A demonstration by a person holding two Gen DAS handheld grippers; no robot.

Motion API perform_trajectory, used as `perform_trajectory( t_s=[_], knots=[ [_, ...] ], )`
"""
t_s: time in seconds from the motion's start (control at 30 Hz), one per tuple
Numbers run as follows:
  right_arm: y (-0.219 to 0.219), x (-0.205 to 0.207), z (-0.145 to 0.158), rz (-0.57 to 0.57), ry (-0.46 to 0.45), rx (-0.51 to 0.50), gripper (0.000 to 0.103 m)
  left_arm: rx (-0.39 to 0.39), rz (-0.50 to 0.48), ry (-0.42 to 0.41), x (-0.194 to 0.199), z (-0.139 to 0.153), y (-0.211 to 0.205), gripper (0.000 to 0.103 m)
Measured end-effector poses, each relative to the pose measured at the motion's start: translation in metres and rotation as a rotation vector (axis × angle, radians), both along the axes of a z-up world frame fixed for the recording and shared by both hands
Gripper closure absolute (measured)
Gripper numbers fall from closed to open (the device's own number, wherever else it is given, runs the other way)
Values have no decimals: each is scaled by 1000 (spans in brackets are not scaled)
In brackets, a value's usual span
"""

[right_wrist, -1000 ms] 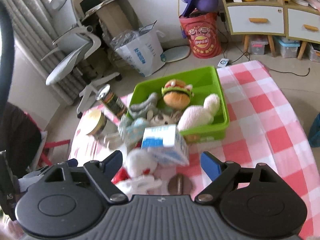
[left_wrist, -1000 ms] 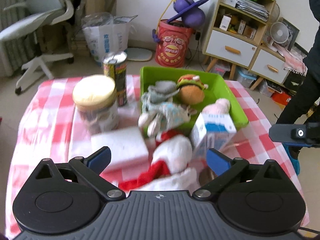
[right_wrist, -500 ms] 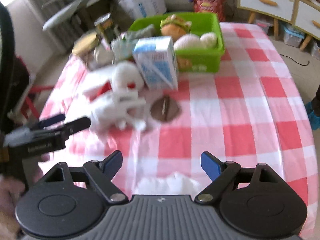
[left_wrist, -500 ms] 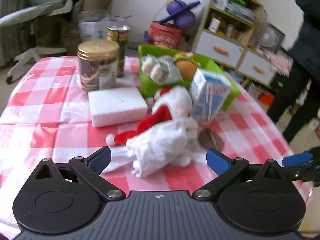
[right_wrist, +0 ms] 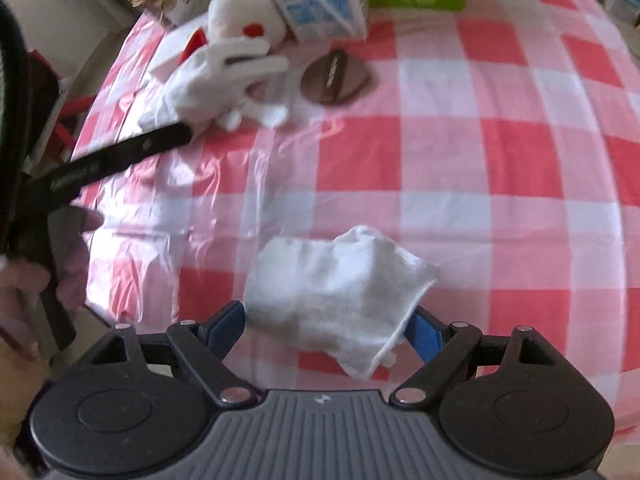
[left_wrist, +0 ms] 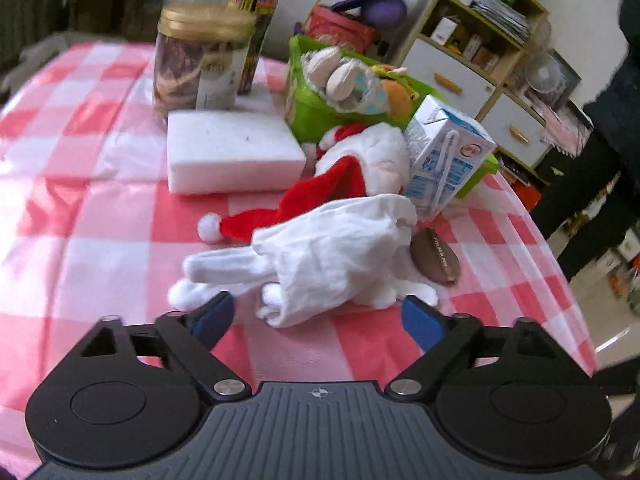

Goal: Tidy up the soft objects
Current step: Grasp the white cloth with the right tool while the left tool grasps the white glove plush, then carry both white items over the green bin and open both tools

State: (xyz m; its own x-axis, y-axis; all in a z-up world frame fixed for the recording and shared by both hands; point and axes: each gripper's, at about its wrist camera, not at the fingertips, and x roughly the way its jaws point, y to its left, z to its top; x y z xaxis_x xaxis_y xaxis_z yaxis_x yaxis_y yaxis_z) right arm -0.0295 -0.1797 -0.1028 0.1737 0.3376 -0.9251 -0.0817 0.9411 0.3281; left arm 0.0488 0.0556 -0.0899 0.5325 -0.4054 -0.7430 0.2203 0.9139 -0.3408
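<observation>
White cloth fills my view on both sides. My left gripper [left_wrist: 316,318] is closing, its blue pads not yet pressing on the glove [left_wrist: 340,256] that lies just ahead, between them. Beyond the glove lie a Santa plush [left_wrist: 360,168], a foam block [left_wrist: 232,156], a carton [left_wrist: 444,160] and the green bin [left_wrist: 312,108]. My right gripper [right_wrist: 328,328] stands apart around a second white glove [right_wrist: 340,296] on the checked cloth [right_wrist: 480,160]; whether its pads press I cannot tell.

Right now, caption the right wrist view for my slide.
Right gripper open around a white cloth on the checked tablecloth; left gripper closing beside the white glove.
</observation>
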Motion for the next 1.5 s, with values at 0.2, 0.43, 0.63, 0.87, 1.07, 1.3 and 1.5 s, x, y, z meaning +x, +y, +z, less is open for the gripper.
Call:
perform_trajectory(
  t_s=[0.2,0.43,0.63,0.87,1.07,1.3,1.5],
  knots=[
    [5,-4,0,21,-2,-24,43,-34,64,16,8,-1,-4,41],
    [-2,-3,7,-9,-32,-15,79,-44,99,42,12,5,-3,73],
    [-4,4,12,-32,-63,6,88,-70,101,69,8,16,-3,84],
    [-12,12,16,-109,-74,66,96,-134,73,63,-2,35,-1,85],
    [-27,17,25,-217,-107,161,103,-179,90,60,-4,43,5,85],
    [-29,23,23,-280,-107,209,103,-190,102,103,-2,37,7,85],
    [-33,27,33,-318,-148,253,103,-191,106,104,-5,39,13,85]
  ],
)
